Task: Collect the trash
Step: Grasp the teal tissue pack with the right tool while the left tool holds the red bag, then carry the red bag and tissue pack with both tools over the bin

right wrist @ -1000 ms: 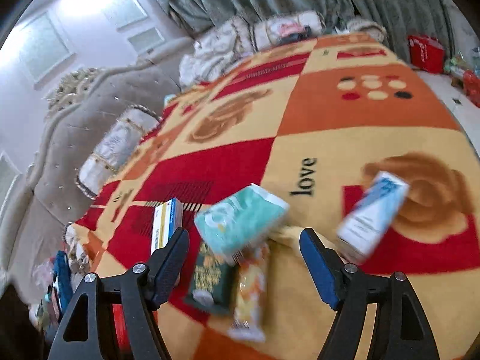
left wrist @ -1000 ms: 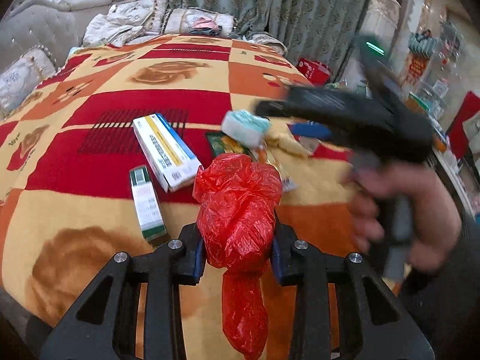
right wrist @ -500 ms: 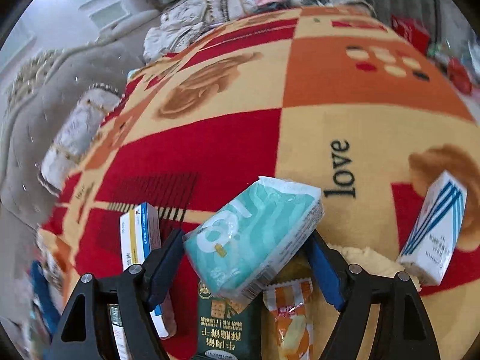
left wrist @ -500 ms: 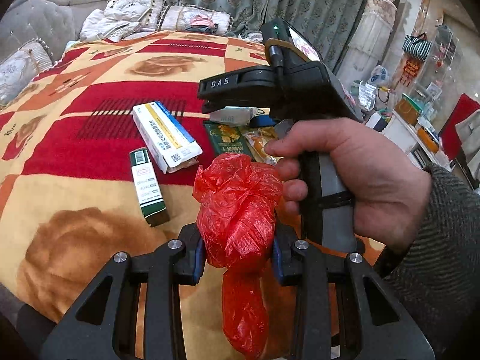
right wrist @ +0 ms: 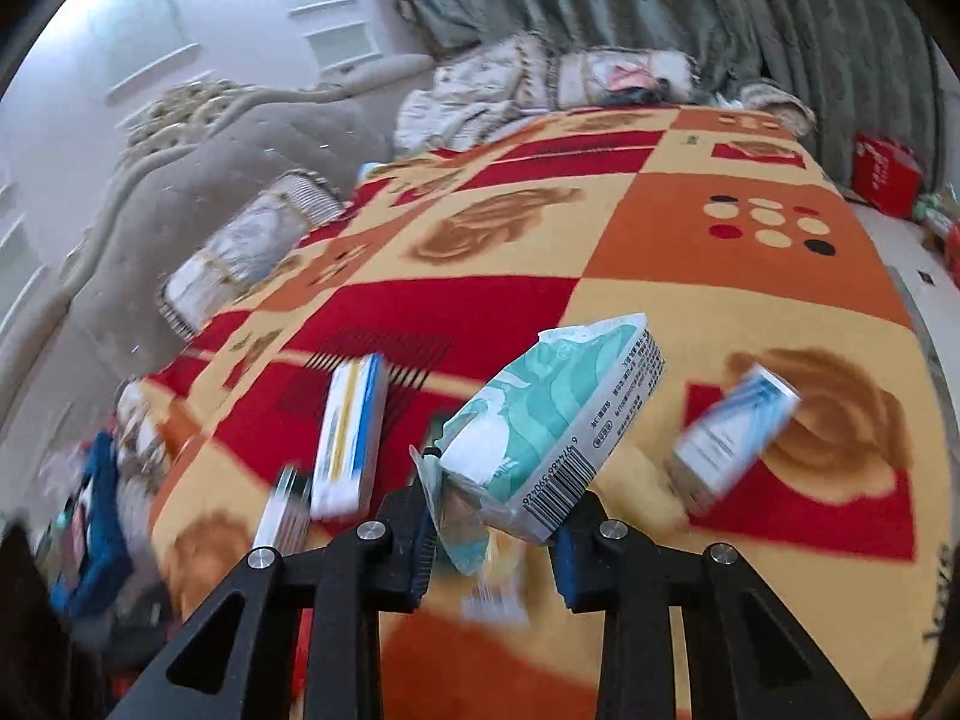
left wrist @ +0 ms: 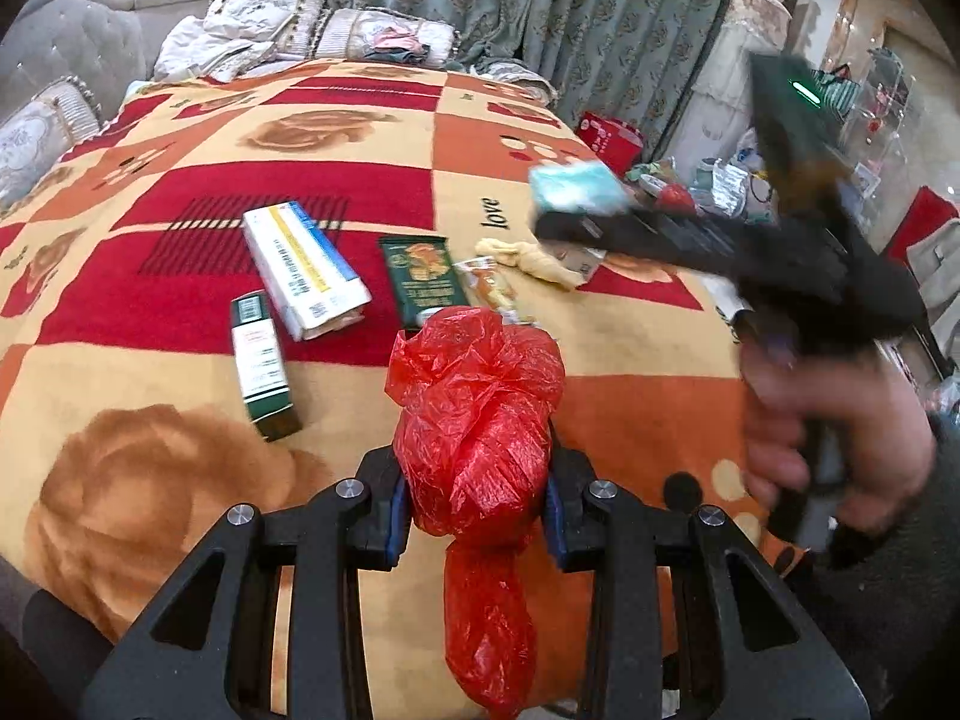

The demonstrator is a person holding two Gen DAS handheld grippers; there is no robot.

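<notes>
My left gripper (left wrist: 474, 510) is shut on a crumpled red plastic bag (left wrist: 474, 414), whose tail hangs below the fingers. My right gripper (right wrist: 492, 540) has its jaws closing on a teal tissue pack (right wrist: 552, 414); the pads pinch its lower end and it is off the blanket. In the left wrist view the tissue pack (left wrist: 576, 185) is in the air at the right gripper's tip, blurred. On the bed lie a white, yellow and blue box (left wrist: 306, 267), a small green and white box (left wrist: 261, 360), a dark green snack packet (left wrist: 423, 282), an orange wrapper (left wrist: 492, 294) and a blue-striped box (right wrist: 735, 438).
The trash lies on a red, orange and yellow patterned blanket (left wrist: 180, 192) on a bed. Pillows (left wrist: 372, 39) and a padded headboard (right wrist: 198, 180) line the far side, with curtains behind. A red box (right wrist: 882, 171) and cluttered furniture stand past the right edge. A hand (left wrist: 828, 420) holds the right gripper.
The right gripper's jaws went from wide around the tissue pack to pinched on it and carried it up and to the right off the bed. The left gripper kept its hold on the red bag.
</notes>
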